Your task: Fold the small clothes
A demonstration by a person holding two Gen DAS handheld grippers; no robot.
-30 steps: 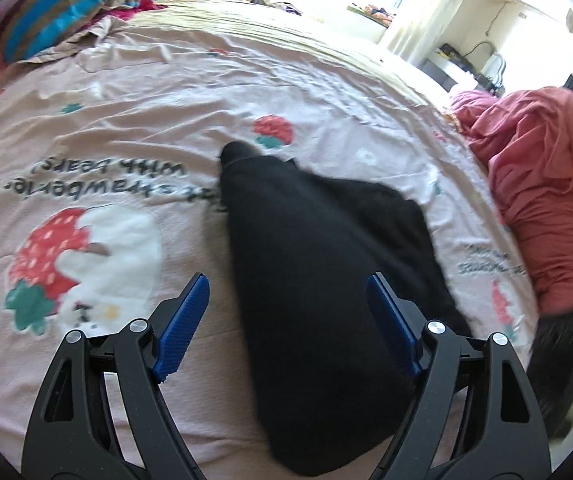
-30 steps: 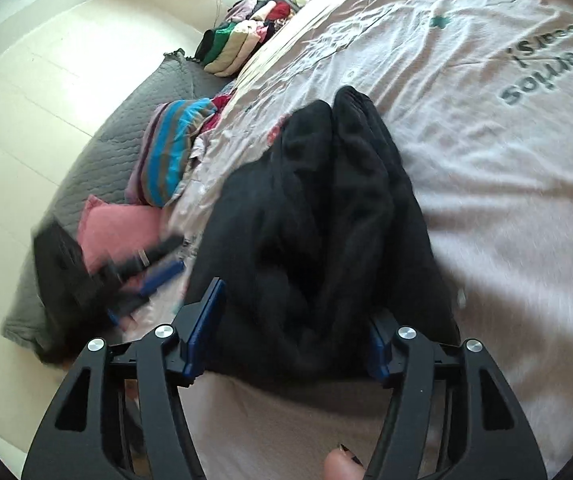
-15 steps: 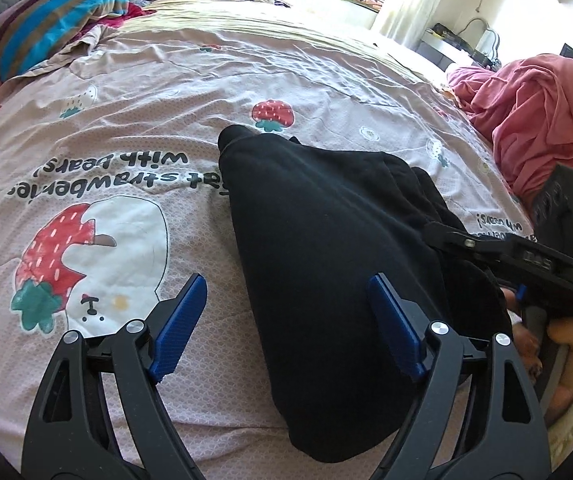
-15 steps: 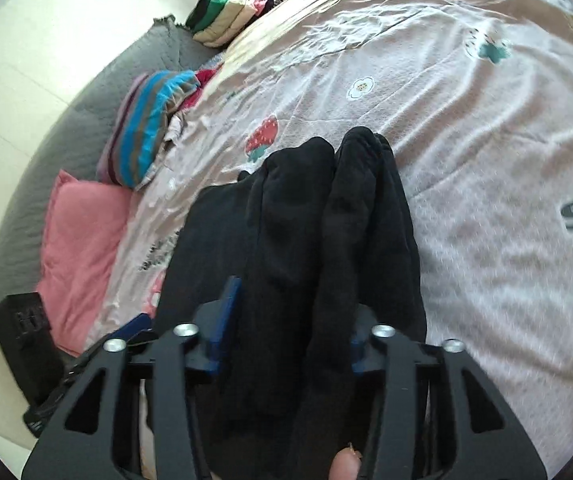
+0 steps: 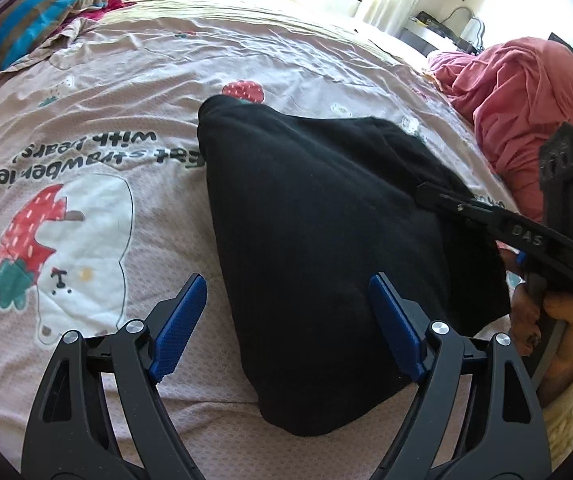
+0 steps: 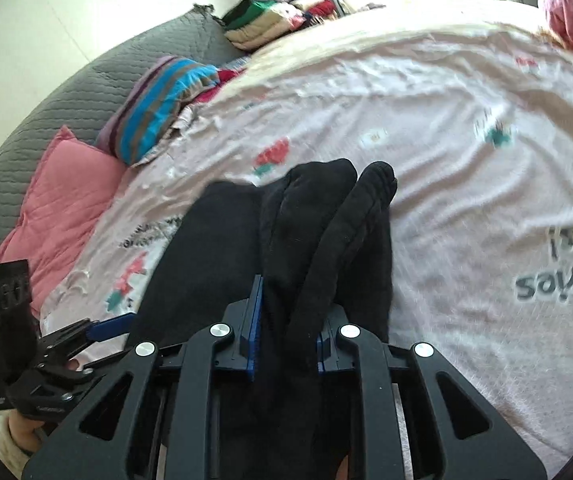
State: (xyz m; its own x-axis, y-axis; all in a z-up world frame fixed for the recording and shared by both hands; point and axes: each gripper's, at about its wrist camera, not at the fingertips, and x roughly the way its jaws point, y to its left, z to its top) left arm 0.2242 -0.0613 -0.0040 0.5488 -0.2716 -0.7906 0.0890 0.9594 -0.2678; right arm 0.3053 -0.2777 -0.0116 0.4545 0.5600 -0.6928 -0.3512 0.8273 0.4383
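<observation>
A black garment [image 5: 318, 240] lies folded on the pink strawberry-print bedsheet [image 5: 86, 128]. My left gripper [image 5: 286, 320] is open, its blue pads [image 5: 396, 328] spread over the garment's near end, holding nothing. My right gripper [image 6: 286, 328] is shut on the black garment [image 6: 294, 248], pinching a thick bunch of its folds between the blue pads [image 6: 255, 320]. The right gripper also shows in the left wrist view [image 5: 526, 232], at the garment's right edge. The left gripper also shows in the right wrist view [image 6: 98, 328], at the lower left.
A striped pillow [image 5: 26, 20] and a pink cushion [image 6: 54, 200] lie at the head of the bed. A heap of red cloth [image 5: 526, 96] lies at the bed's right side. Folded clothes [image 6: 270, 20] are stacked beyond the bed.
My right gripper has closed from open around the garment to pinching its folds. The garment's right side has been drawn up. The left gripper has stayed open and shifted slightly.
</observation>
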